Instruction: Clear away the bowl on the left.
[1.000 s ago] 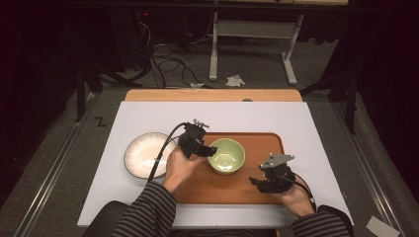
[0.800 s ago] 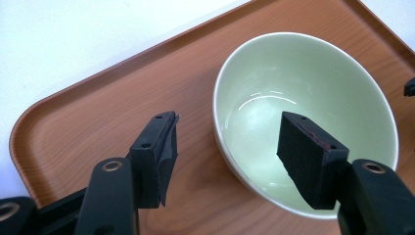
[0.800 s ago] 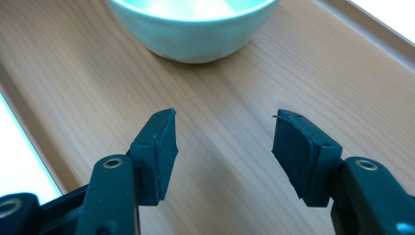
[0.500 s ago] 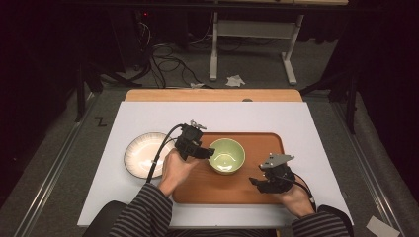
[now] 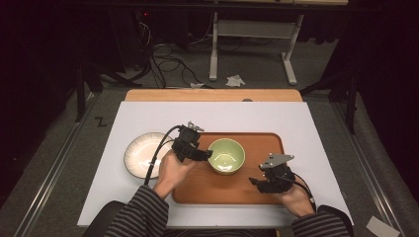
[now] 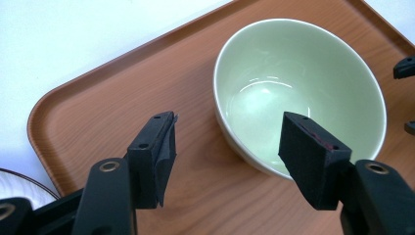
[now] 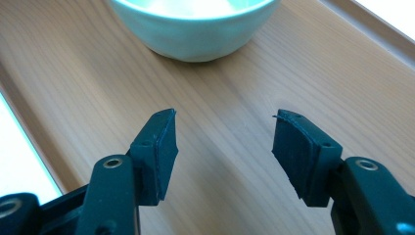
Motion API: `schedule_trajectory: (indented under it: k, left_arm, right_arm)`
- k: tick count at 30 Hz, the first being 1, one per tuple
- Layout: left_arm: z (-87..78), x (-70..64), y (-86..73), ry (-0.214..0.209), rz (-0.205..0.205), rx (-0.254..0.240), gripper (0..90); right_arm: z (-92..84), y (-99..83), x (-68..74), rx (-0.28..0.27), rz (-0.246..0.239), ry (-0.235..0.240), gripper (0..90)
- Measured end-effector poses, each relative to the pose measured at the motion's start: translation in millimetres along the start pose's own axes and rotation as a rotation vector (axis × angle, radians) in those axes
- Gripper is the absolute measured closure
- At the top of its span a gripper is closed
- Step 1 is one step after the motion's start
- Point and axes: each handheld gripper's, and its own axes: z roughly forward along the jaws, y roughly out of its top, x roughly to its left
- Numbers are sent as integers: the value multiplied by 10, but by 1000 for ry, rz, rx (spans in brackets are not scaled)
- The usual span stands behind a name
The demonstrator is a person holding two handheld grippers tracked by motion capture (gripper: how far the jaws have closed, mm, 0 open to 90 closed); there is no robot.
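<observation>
Bowl (image 5: 226, 155): 1, pale green, empty, upright; sits on the tray, left of centre, nearer the tray's far edge than its near one.
Tray (image 5: 257, 190): 1, wood-look, rounded corners; lies flat on the white tabletop, long axis running left–right across the table.
Left gripper (image 5: 201, 154): jaws spread wide, gripping nothing. Just beside the bowl's left rim; in the left gripper view (image 6: 227, 159) one jaw stands over bare tray outside the bowl wall, the other shows in front of the bowl's inside. Whether a pad touches the rim – can't tell.
Key relation: bowl lies straight ahead & to the right of the left gripper, its near rim passing between the 2 jaws; judged set up for a pinch on the rim. Bowl is round, so no long axis to line up with.
Right gripper (image 5: 257, 183): jaws also parted, nothing held. Low over the tray's near right part, apart from the bowl; in the right gripper view (image 7: 222, 147) the bowl (image 7: 193, 24) sits ahead, beyond the jaw tips.
Nearer hand: left, clearly.
Plate (image 5: 141, 155): 1, pale w/ ribbed rim, empty; on the tabletop just left of the tray, partly under the left hand & cable.
Tabletop (image 5: 222, 116): white sheet over a wooden table.
Count: 1 bowl, 1 tray, 1 plate, 2 grippers.
</observation>
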Motion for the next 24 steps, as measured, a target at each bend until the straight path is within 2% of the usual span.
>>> schedule_trajectory:
  k: [10, 18, 24]
  left_arm:
    - [-40, 11, -57, -4, 0, -2, 386]
    - [-120, 29, -100, -18, -18, -27, 383]
    - [-160, 31, -127, -16, -7, -19, 383]
  right_arm:
    - [4, 2, 4, 1, 1, 0, 436]
    - [8, 1, 7, 4, 1, 1, 436]
    - [6, 0, 3, 4, 1, -2, 436]
